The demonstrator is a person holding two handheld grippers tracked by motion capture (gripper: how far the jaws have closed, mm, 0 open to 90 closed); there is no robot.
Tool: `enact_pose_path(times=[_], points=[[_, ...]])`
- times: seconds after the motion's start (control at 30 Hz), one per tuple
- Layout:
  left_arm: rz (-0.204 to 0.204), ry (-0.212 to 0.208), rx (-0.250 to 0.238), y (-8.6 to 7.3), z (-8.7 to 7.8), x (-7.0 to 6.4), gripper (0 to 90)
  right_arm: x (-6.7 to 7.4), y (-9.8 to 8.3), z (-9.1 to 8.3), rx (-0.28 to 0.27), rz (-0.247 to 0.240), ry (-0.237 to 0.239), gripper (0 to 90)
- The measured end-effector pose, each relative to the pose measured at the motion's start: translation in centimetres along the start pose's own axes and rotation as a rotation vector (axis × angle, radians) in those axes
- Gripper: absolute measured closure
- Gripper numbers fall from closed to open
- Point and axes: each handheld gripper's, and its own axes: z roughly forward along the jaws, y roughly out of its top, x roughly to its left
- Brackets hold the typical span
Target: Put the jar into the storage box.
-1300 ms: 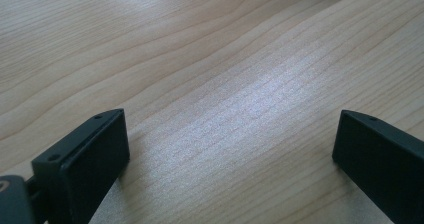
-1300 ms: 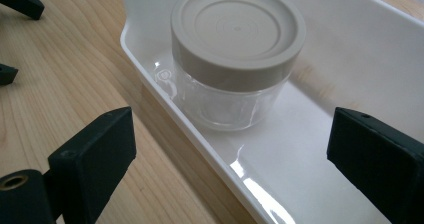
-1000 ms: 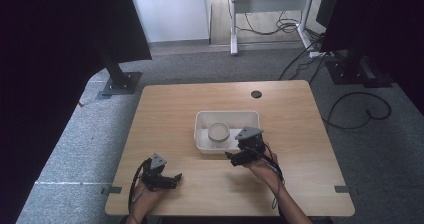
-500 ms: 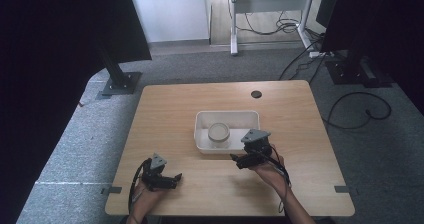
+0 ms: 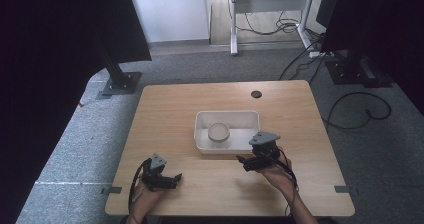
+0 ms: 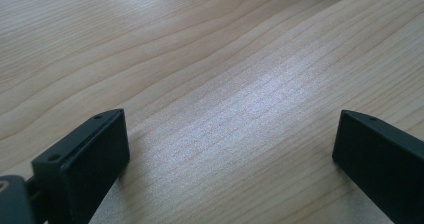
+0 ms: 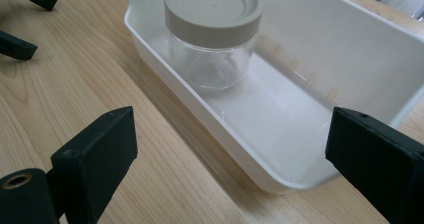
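A clear glass jar with a beige lid (image 5: 218,132) (image 7: 212,34) stands upright in the left part of a white plastic tray (image 5: 250,118) (image 7: 350,49) at the middle of the wooden table (image 5: 190,99). My right gripper (image 5: 244,163) (image 7: 230,159) hovers just in front of the tray's near wall, open wide, with nothing between its jaws. My left gripper (image 5: 175,180) (image 6: 227,149) sits low over bare wood near the front left edge, open and holding nothing. Its two black fingertips (image 7: 20,19) show at the top left of the right gripper view.
A small round cable hole (image 5: 256,94) lies near the table's far edge. Around the table there is grey carpet with cables (image 5: 350,109) to the right, and black stands (image 5: 120,81) at the back left and back right.
My right gripper has drawn back from the tray toward the near edge and a little to the right. The left gripper has barely moved. The jar stays in the tray.
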Motion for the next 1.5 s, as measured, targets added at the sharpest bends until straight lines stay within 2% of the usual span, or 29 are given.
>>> enact_pose_path(times=[0.3, 0.4, 0.5, 0.6, 0.63, 0.77, 1.0, 1.3, 1.5], points=[[0.000, 0.000, 0.000, 0.0, 0.0, 0.0, 1.4, -0.7, -1.2, -1.3, -0.016, 0.030, -0.012, 6.1], [0.000, 0.000, 0.000, 0.0, 0.0, 0.0, 1.4, -1.0, -1.8, -1.6, -0.020, 0.053, -0.012, 6.2], [-0.001, 0.001, 0.000, 0.0, 0.0, 0.0, 1.4, -1.3, -2.7, -1.9, -0.016, 0.056, -0.028, 6.3], [-0.001, 0.001, 0.000, 0.0, 0.0, 0.0, 1.4, -2.0, -3.9, -2.7, -0.042, 0.105, -0.021, 7.0], [-0.001, 0.001, 0.000, 0.0, 0.0, 0.0, 1.4, -2.2, -4.3, -2.9, -0.042, 0.114, -0.032, 7.0], [-0.002, 0.002, 0.000, 0.0, 0.0, 0.0, 1.4, -3.0, -6.1, -3.6, -0.025, 0.143, -0.069, 6.7], [-0.003, 0.003, 0.000, 0.0, 0.0, 0.0, 1.4, -4.0, -8.7, -4.9, -0.012, 0.199, -0.100, 6.3], [-0.003, 0.004, 0.000, 0.0, 0.0, -0.1, 1.4, -4.4, -11.3, -5.7, 0.033, 0.224, -0.135, 5.7], [-0.004, 0.004, 0.000, 0.0, 0.0, -0.1, 1.4, -4.5, -12.2, -6.2, 0.042, 0.236, -0.148, 5.7]])
